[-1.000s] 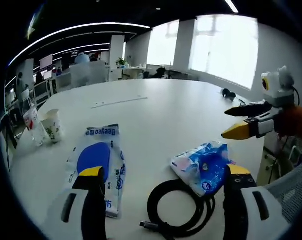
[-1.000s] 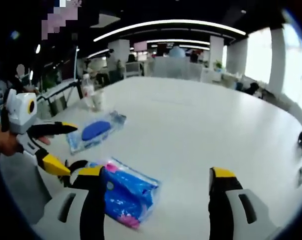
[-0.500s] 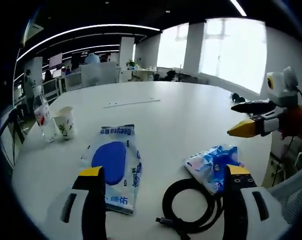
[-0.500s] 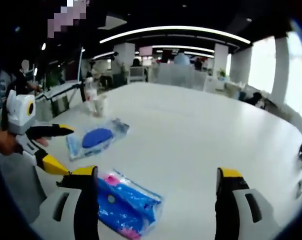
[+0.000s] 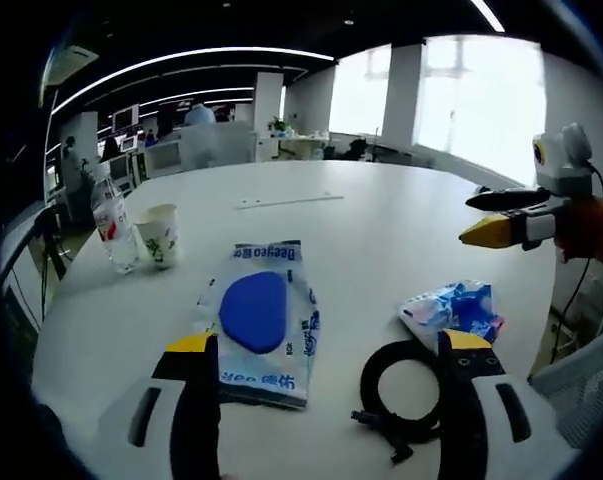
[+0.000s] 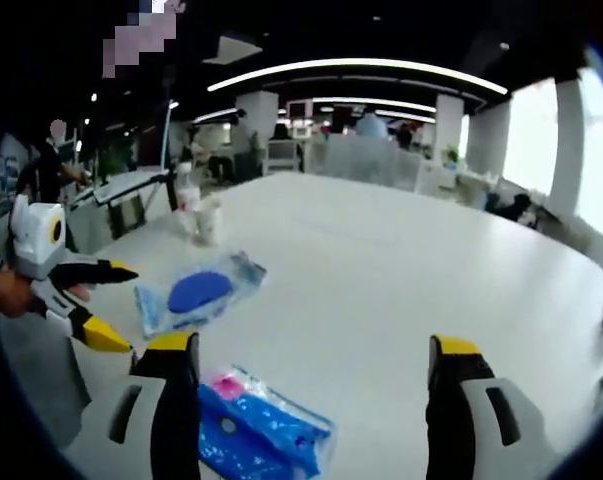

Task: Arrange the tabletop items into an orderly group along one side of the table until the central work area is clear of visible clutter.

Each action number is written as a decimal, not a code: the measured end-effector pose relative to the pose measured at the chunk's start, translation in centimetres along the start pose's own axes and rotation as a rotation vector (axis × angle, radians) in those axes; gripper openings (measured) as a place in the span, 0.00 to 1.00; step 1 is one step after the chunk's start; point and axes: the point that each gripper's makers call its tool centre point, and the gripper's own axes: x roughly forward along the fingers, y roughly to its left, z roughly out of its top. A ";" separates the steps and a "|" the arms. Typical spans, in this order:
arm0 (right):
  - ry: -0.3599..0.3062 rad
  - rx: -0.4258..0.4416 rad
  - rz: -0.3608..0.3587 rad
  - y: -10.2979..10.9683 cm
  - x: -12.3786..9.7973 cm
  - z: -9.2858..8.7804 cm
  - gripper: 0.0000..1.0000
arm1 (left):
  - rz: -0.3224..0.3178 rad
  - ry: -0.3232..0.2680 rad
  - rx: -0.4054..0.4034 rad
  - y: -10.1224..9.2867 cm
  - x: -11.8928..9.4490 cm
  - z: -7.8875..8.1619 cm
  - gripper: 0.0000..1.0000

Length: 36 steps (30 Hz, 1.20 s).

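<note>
Left gripper view: round white table (image 5: 381,215) cut off at the near edge behind the left gripper (image 5: 321,350) — jaws spread wide, nothing between them, touching nothing. Near edge of the clear pouch with a blue oval pad (image 5: 261,320) partly hidden behind the left jaw; long axis running away from the camera, printed end farthest. Just right of it, coiled black cable (image 5: 401,385), its right arc hidden by the right jaw, plug end pointing toward the camera. Touching the coil's far side, crumpled blue-and-pink packet (image 5: 456,308); print too small to read. Far left, near the table rim, water bottle (image 5: 111,225) upright just beside a paper cup (image 5: 161,235).

Right gripper view: right gripper (image 6: 306,350) likewise wide open, empty, hovering over the table (image 6: 401,270). Blue-and-pink packet (image 6: 266,435) low in the picture, partly behind the left jaw. Other gripper at far left, partly cut off, jaws parted.
</note>
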 end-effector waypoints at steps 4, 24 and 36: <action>0.003 -0.017 0.015 0.3 0.6 0.4 0.89 | 0.024 0.003 0.005 0.9 -0.4 -0.2 0.83; 0.007 -0.094 0.094 2.0 2.0 1.7 0.75 | 0.114 0.105 -0.030 3.7 -0.5 -2.5 0.67; 0.040 -0.092 0.097 1.8 2.3 0.6 0.73 | 0.142 0.183 -0.014 4.9 0.4 -4.4 0.64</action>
